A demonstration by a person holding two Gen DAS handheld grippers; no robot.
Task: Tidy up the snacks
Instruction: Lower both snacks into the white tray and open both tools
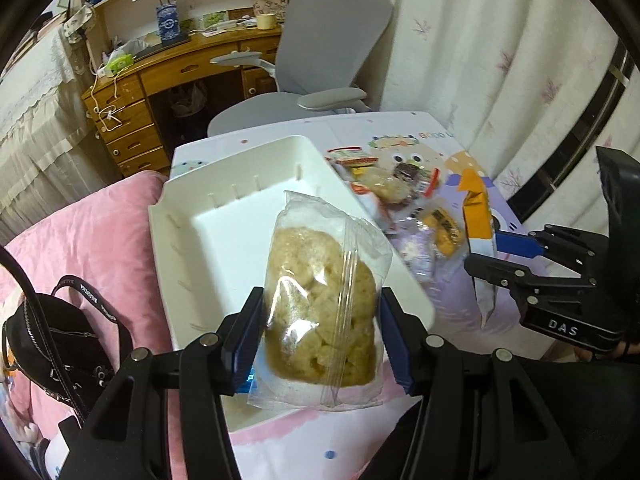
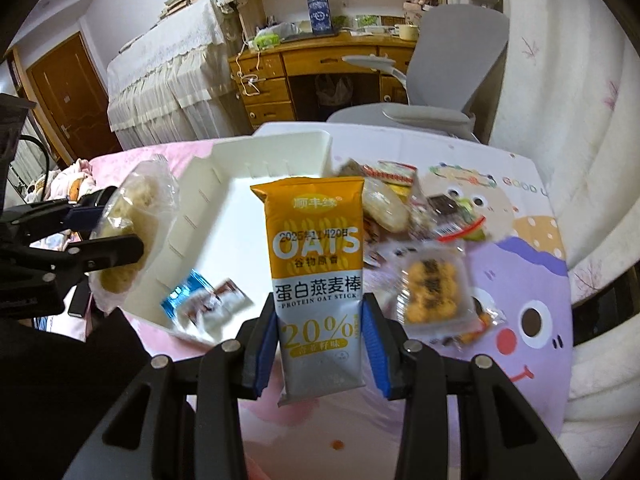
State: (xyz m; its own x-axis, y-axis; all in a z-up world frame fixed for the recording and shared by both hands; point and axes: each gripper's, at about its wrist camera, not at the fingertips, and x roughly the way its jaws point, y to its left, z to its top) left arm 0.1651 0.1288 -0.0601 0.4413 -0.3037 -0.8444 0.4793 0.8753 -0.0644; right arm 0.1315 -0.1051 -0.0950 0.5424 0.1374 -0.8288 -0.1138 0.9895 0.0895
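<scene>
My left gripper [image 1: 320, 328] is shut on a clear bag of pale puffed snack [image 1: 320, 304] and holds it over the near end of a white plastic tray [image 1: 224, 216]. My right gripper [image 2: 320, 340] is shut on a yellow and grey OATS protein bar [image 2: 318, 264], held upright above the tray's near right corner. In the right wrist view the tray [image 2: 240, 208] holds a blue packet [image 2: 184, 292] and a small white one [image 2: 224, 300]. The left gripper with its bag [image 2: 124, 232] shows at the left there; the right gripper [image 1: 484, 256] shows at the right of the left wrist view.
A pile of loose wrapped snacks [image 2: 432, 240] lies right of the tray on a cartoon-printed table cover [image 2: 532, 272]. A pink bedcover [image 1: 104, 232] with a black bag [image 1: 60, 332] lies left. A grey office chair [image 1: 320, 52] and a wooden desk [image 1: 168, 76] stand behind.
</scene>
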